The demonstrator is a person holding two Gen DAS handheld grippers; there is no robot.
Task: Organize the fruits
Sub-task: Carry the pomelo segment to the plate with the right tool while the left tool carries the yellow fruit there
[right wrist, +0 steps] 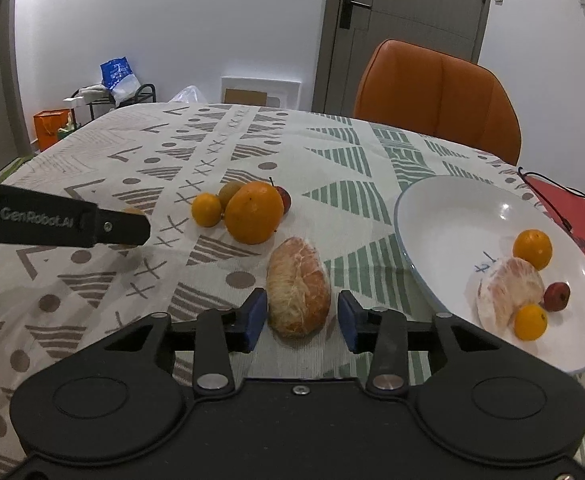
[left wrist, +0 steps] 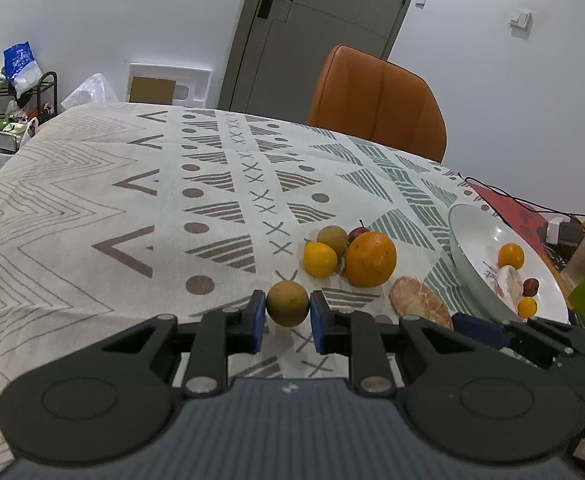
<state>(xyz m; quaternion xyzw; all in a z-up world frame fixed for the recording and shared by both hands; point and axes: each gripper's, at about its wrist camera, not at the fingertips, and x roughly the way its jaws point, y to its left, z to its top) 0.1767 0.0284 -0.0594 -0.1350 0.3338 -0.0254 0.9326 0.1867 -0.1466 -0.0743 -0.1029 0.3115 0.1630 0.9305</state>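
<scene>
Left wrist view: left gripper (left wrist: 288, 309), blue pads pressed against both sides of a small brownish-green round fruit (left wrist: 287, 303), which sits between them just above the patterned cloth of the surface (left wrist: 92, 208). Beyond it, a cluster of loose fruit: small yellow-orange citrus (left wrist: 320, 259), large orange (left wrist: 371, 259), a second brownish-green fruit (left wrist: 332, 239) and a red stemmed fruit (left wrist: 357, 233), mostly hidden behind the orange. A peeled citrus piece (left wrist: 420, 300) lies to the right, its near end cut off by the gripper body. White plate (left wrist: 468, 232) at right, tilted in the fisheye, holding two small oranges, a peeled piece and a red fruit; blue marks on the plate are too small to read. The right gripper (left wrist: 488, 330) shows only in part at the lower right edge; its state is not readable here. Orange chair (left wrist: 376, 100) stands behind the surface. Right wrist view: right gripper (right wrist: 298, 314), pads apart, straddling the peeled citrus piece (right wrist: 298, 288) that rests on the cloth, a gap showing on the right side. The left gripper's arm enters at left, lettered "GenRobot.AI", and hides nearly all of its held fruit. Same cluster beyond; same plate (right wrist: 452, 216) at right, blue marks illegible.
</scene>
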